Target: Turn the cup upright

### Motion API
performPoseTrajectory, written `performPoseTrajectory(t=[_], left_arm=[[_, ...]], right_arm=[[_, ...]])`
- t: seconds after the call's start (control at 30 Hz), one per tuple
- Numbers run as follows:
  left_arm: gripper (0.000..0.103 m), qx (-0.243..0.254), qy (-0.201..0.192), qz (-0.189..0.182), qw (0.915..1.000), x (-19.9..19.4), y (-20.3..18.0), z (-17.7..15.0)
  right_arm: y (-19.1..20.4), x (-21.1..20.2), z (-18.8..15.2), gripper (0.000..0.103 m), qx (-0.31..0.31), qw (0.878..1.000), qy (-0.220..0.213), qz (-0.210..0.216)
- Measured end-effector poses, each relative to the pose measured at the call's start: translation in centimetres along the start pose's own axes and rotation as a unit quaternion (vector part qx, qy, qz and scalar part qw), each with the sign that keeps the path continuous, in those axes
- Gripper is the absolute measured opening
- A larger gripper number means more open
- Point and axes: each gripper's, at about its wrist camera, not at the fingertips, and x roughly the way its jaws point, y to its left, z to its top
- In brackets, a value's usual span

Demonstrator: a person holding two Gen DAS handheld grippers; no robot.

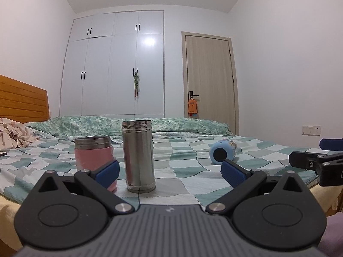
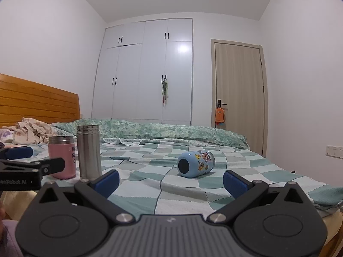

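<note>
A light blue cup (image 2: 195,164) with cartoon stickers lies on its side on the checked bedspread, its dark end facing me; it also shows in the left wrist view (image 1: 223,151) at the right. My right gripper (image 2: 170,182) is open and empty, a short way in front of the cup. My left gripper (image 1: 169,172) is open and empty, in front of a tall steel cup (image 1: 139,156) that stands upright. A pink cup (image 1: 94,156) stands upright just left of the steel one.
The steel cup (image 2: 89,153) and pink cup (image 2: 62,156) stand left of the lying cup. Crumpled clothes (image 2: 32,129) lie by the wooden headboard (image 2: 38,102). A folded green quilt (image 2: 160,131) runs along the far side. The bed's near edge (image 2: 325,212) is close.
</note>
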Motion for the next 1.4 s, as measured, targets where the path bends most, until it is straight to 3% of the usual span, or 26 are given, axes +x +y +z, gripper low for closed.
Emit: performPoseTrajectory(t=[1.4], left_arm=[[0.103, -0.004, -0.005, 0.002, 1.0000, -0.08, -0.19, -0.08]], right_arm=[[0.03, 0.19, -0.25, 0.103, -0.003, 1.000, 0.001, 0.001]])
